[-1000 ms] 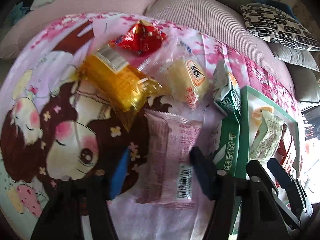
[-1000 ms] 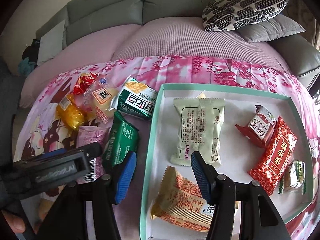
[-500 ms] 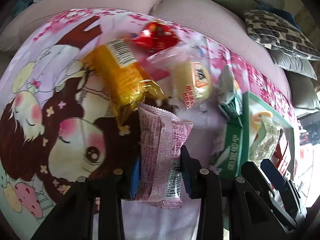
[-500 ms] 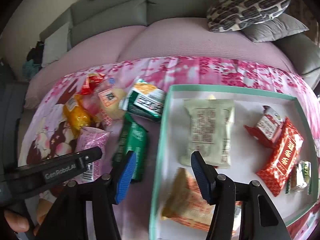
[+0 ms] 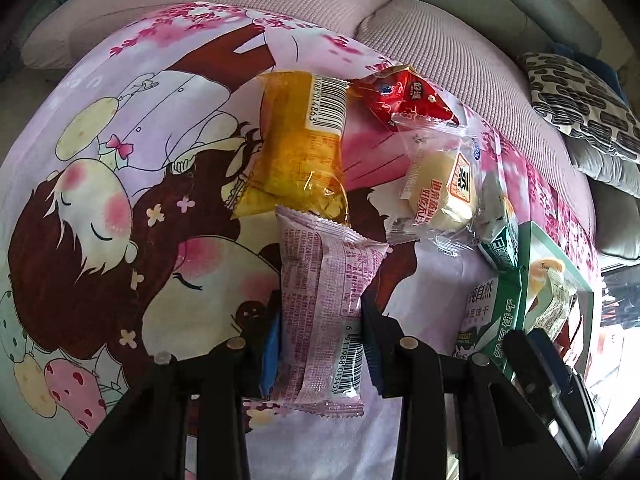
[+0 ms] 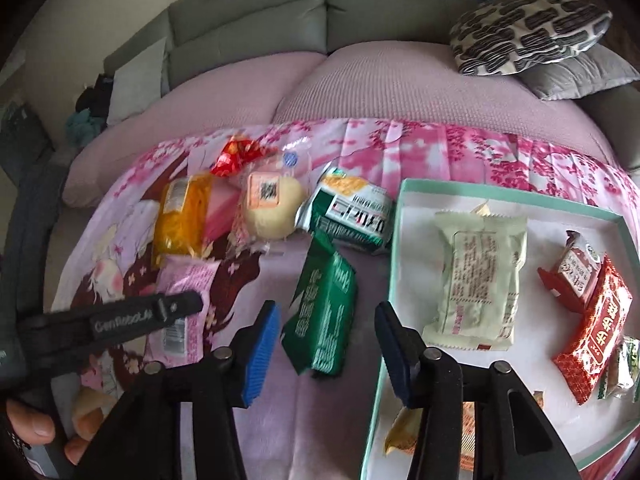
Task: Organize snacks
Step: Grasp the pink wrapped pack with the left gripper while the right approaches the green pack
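Left gripper point(image 5: 320, 344) squeezing a pink snack pack point(image 5: 326, 312) between its blue pads point(image 5: 270, 354), closed snug on both long edges, barcode end poking back toward the camera, far end overlapping a yellow snack pack point(image 5: 298, 148) up at 12 o'clock. Sitting at about 1 o'clock of the pink pack: a red wrapper point(image 5: 404, 96) and, just below it, a clear-wrapped pale bun point(image 5: 440, 188), all lying on a cartoon-print pink cloth point(image 5: 132, 184). Right gripper point(image 6: 326, 354) hanging wide open, gripping nothing, hovering right over a dark green biscuit pack point(image 6: 322, 312) lying on the cloth between the blue pads point(image 6: 262, 352). Touching that pack at its 12 o'clock: a green-and-white pack point(image 6: 352, 216), leaning right against the left wall of the mint-edged tray point(image 6: 394, 240). Lying inside the tray: a pale green pack point(image 6: 476, 276) near the middle, a small red-and-white pack point(image 6: 572, 280) and a bigger red patterned pack point(image 6: 594, 328) at 3 o'clock, plus a tan pack point(image 6: 400, 428) at 6 o'clock, mostly hidden behind the right finger. Showing at 9 o'clock in the right wrist view: the left gripper's black finger lying across the pink pack. Looming behind everything: a grey sofa point(image 6: 248, 28) with a black-and-white patterned cushion point(image 6: 528, 32)
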The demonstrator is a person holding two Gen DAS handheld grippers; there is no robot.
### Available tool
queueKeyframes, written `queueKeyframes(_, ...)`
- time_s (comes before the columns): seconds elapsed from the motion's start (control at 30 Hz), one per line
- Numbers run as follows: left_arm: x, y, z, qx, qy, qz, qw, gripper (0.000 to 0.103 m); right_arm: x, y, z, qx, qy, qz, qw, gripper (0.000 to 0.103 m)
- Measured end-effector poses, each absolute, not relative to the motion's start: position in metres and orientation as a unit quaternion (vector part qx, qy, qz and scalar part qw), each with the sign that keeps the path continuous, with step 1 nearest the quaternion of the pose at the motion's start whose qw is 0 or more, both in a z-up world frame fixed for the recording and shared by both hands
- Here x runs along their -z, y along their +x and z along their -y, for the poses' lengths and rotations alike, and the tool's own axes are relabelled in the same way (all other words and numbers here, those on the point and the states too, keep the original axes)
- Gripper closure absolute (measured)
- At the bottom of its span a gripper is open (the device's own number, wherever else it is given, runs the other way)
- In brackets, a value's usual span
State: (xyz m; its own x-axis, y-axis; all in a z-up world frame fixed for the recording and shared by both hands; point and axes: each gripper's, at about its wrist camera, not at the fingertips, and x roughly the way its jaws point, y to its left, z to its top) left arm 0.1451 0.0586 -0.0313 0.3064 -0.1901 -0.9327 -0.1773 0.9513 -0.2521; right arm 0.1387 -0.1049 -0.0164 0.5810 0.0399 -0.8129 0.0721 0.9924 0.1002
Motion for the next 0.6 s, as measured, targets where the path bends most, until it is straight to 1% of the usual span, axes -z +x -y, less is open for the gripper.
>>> queueKeyframes(0.13,0.029,0.142,-0.063,0.005,-0.159,-0.589,0.792,0.066,0.013,0.141,0.111,0.035,0.055,-0.446,0.892,0.057)
queueKeyframes(0.43,0.032,0.147,-0.06,0.001,-0.162,-0.591,0.79,0.065,0.017,0.143,0.118,0.065,0.036,-0.451,0.89,0.057)
queueKeyframes(0.6,0.033,0.15,-0.056,-0.001,-0.161,-0.592,0.789,0.065,0.018,0.143,0.107,0.052,0.02,-0.45,0.891,0.057)
